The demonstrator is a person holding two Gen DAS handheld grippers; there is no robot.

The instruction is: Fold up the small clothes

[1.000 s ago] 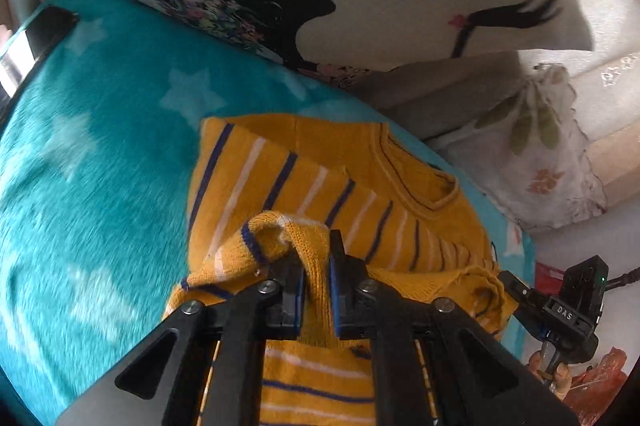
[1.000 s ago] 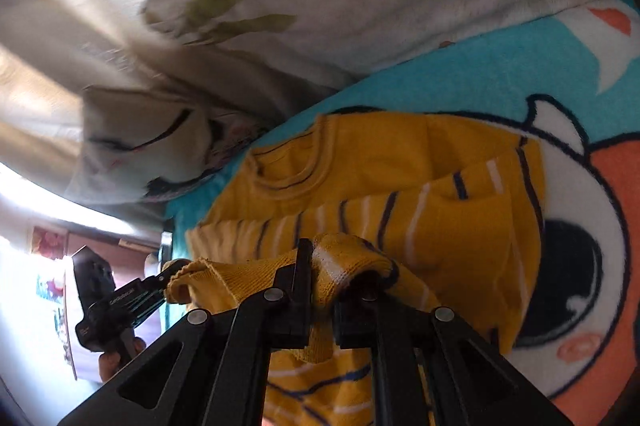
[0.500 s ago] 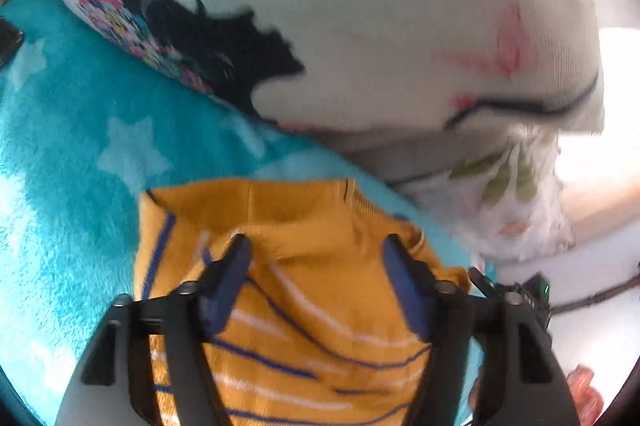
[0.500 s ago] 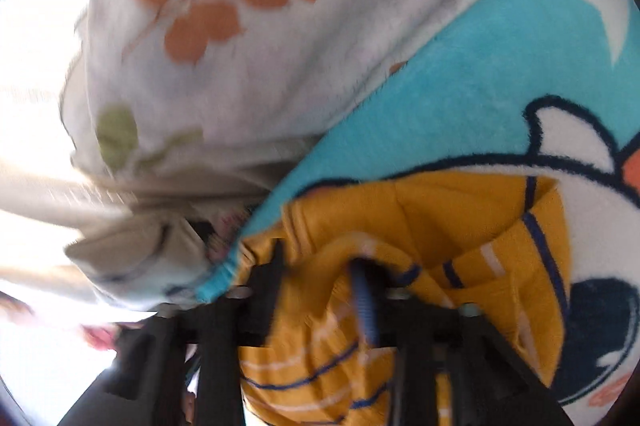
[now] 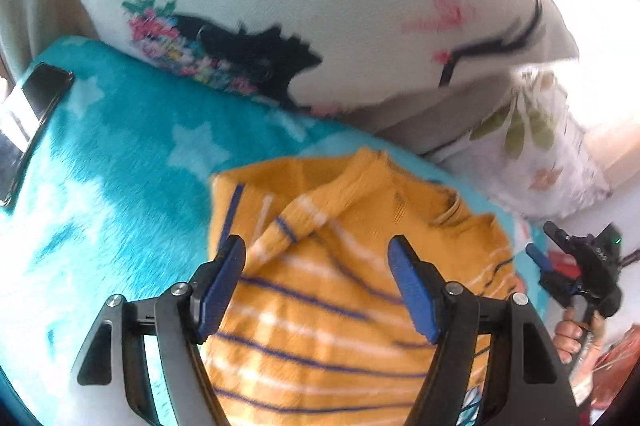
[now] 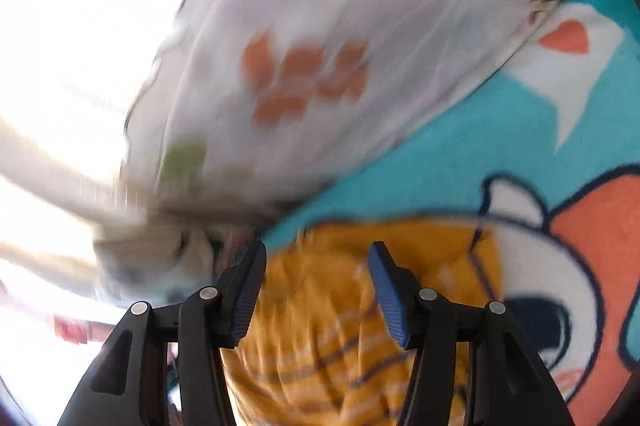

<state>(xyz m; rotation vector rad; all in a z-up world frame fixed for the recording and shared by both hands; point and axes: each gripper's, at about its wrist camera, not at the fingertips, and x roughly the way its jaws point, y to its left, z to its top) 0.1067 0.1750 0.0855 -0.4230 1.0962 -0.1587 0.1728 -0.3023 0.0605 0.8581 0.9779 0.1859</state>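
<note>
A small yellow knit sweater [image 5: 328,290] with navy and white stripes lies folded on a teal star-print blanket [image 5: 120,177]. My left gripper [image 5: 318,286] is open and empty, its jaws wide apart just above the sweater. My right gripper [image 6: 316,286] is also open and empty, over the sweater's other side [image 6: 332,338]; that view is motion-blurred. The right gripper also shows at the right edge of the left wrist view [image 5: 576,266], held in a hand.
A white pillow with a black-hair and butterfly print [image 5: 320,5] lies behind the sweater. A leaf-print pillow [image 6: 320,65] lies beside it. A dark phone [image 5: 28,117] rests at the blanket's left edge. The blanket has a cartoon print [image 6: 580,246].
Both grippers were shut on the sweater's lower part, carried it up over the upper part, then opened and let go. The sweater now lies folded.
</note>
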